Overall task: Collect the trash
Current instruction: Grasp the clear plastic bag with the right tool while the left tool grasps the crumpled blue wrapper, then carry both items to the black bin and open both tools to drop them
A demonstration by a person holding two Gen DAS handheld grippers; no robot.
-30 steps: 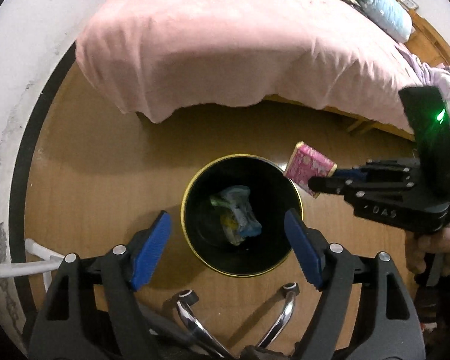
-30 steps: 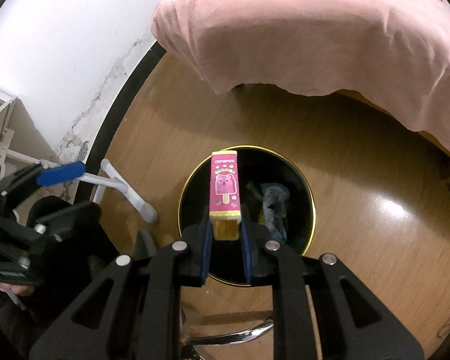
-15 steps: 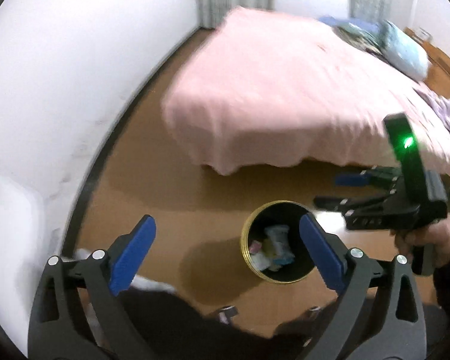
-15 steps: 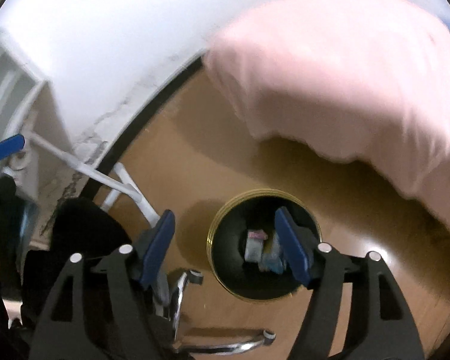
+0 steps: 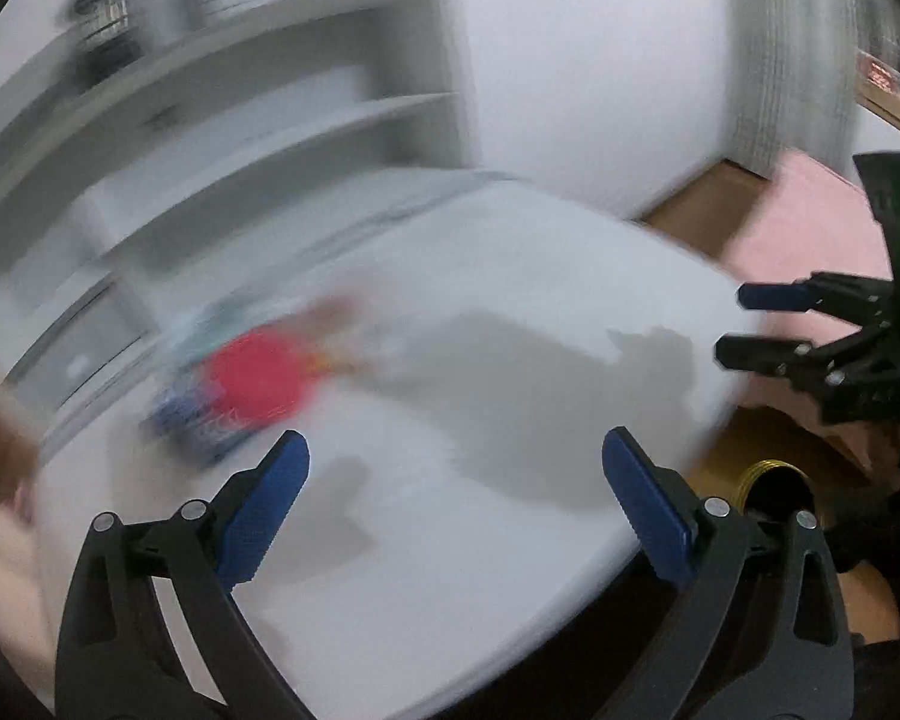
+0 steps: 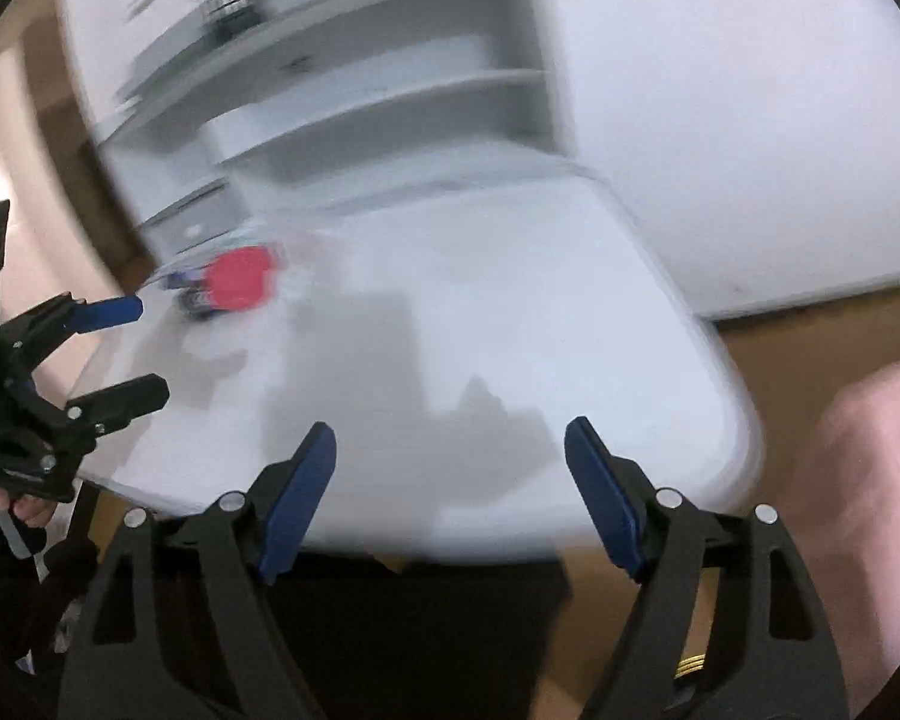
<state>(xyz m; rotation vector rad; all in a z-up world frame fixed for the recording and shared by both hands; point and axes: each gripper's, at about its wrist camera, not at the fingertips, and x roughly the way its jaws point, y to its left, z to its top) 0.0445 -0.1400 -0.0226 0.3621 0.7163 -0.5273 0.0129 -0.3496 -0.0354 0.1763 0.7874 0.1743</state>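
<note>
Lifted from bin, tongs (image 5: 453, 483) face blurred red trash (image 5: 258, 375).

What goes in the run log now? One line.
left gripper: just opening, empty | right gripper: just opening, empty | trash: on desk | bin: beside desk

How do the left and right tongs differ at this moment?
The left tongs gape wider than the right tongs. The left tongs hang nearer the blurred red item; the right tongs sit by the white table's edge. Both have just been opening, hold nothing, and have blue pads.
</note>
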